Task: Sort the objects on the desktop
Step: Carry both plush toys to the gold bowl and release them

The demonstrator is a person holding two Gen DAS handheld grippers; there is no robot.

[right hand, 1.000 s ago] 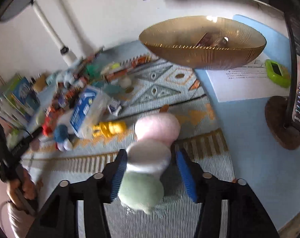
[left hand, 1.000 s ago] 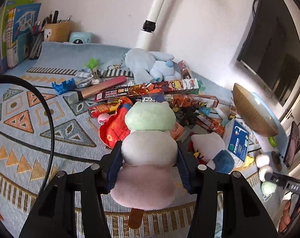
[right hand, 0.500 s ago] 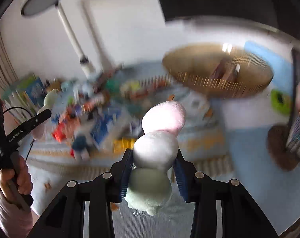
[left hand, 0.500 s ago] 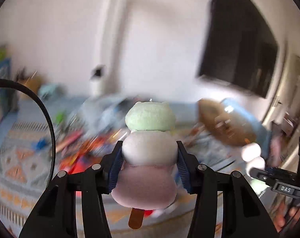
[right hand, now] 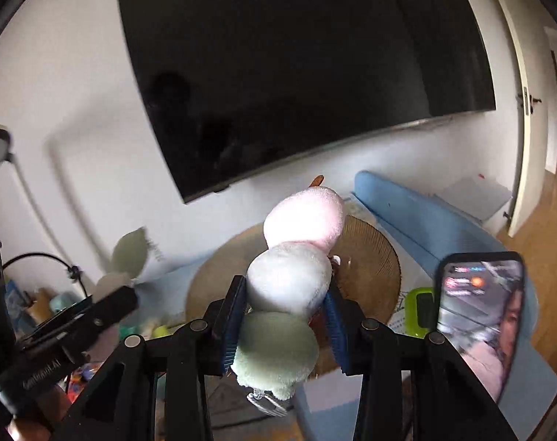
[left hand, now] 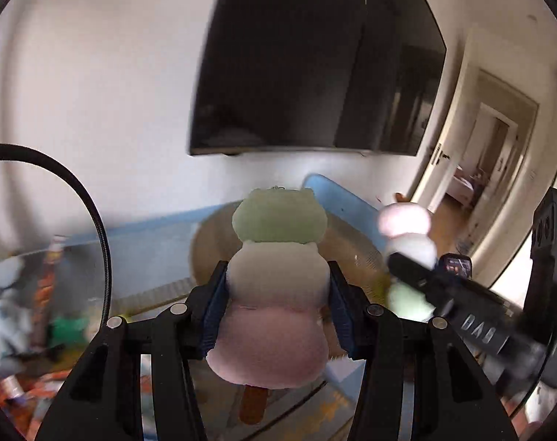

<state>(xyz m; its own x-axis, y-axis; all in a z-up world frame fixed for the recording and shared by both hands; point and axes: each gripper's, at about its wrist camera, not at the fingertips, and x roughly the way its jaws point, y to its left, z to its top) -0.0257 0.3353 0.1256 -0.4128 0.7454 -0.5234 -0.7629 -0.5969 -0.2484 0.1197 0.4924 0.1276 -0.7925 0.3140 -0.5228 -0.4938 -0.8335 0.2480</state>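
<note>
Basket (right hand: 374, 257) behind plush skewers, phone (right hand: 480, 327) right, television (right hand: 296, 66) above

Two plush skewers, each pink, white and green: one (left hand: 276, 294) green end up, stick down; the other (right hand: 291, 283) pink end up, both above the bowl (right hand: 370, 268).

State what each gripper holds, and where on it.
Each holds a plush dango skewer by its white middle ball: left gripper on left skewer, right gripper on right skewer.

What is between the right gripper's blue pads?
A plush skewer: the right gripper pinches its white middle ball, pink ball ahead, green one nearest the camera, in the right wrist view.
</note>
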